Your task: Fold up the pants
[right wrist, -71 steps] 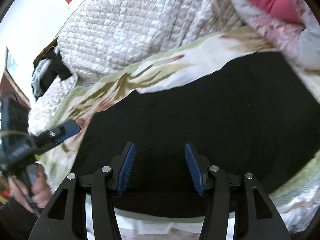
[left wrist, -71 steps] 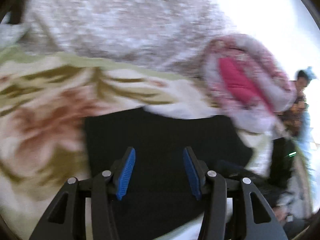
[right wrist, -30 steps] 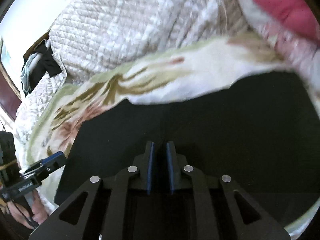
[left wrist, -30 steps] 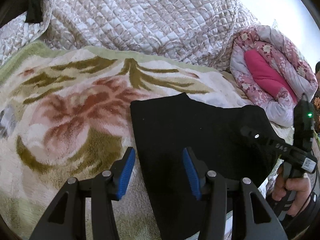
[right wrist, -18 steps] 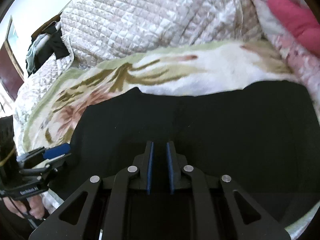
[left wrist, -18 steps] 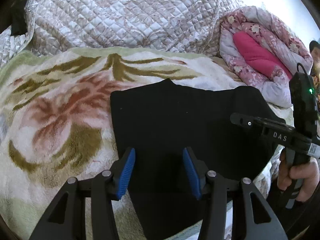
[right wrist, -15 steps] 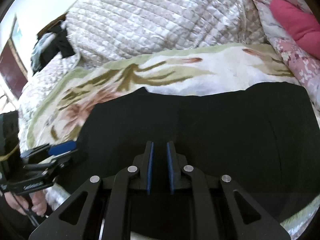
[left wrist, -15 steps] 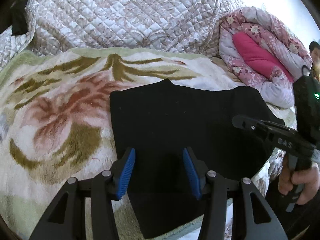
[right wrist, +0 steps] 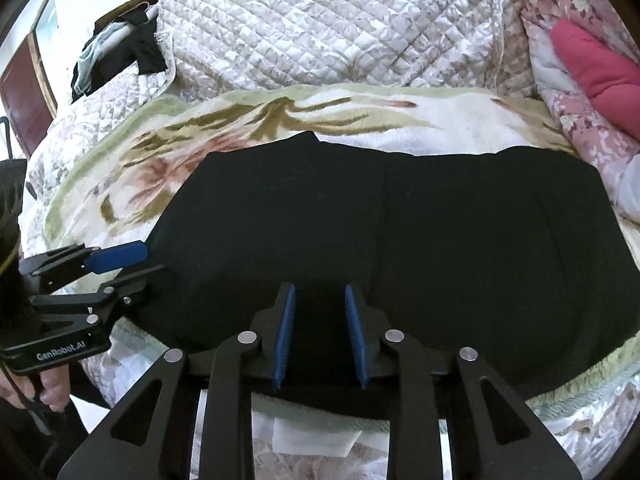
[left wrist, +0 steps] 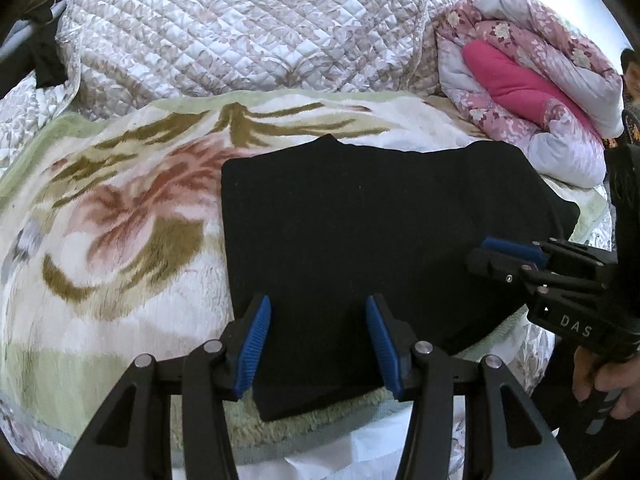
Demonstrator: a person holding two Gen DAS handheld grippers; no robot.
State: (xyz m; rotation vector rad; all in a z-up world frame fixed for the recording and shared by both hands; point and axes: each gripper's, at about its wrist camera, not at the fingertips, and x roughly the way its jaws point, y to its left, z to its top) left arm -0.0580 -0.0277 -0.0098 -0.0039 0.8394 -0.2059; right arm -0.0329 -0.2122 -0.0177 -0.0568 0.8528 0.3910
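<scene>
Right tongs [right wrist: 320, 332] newly parted over black pants [right wrist: 400, 240]

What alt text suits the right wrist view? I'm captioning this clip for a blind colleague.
Black pants lie folded flat on a flowered blanket on a bed, with the right gripper above their near edge, its jaws just opened and holding nothing. The left gripper reaches in from the left, open, and a quilt is heaped behind.
</scene>
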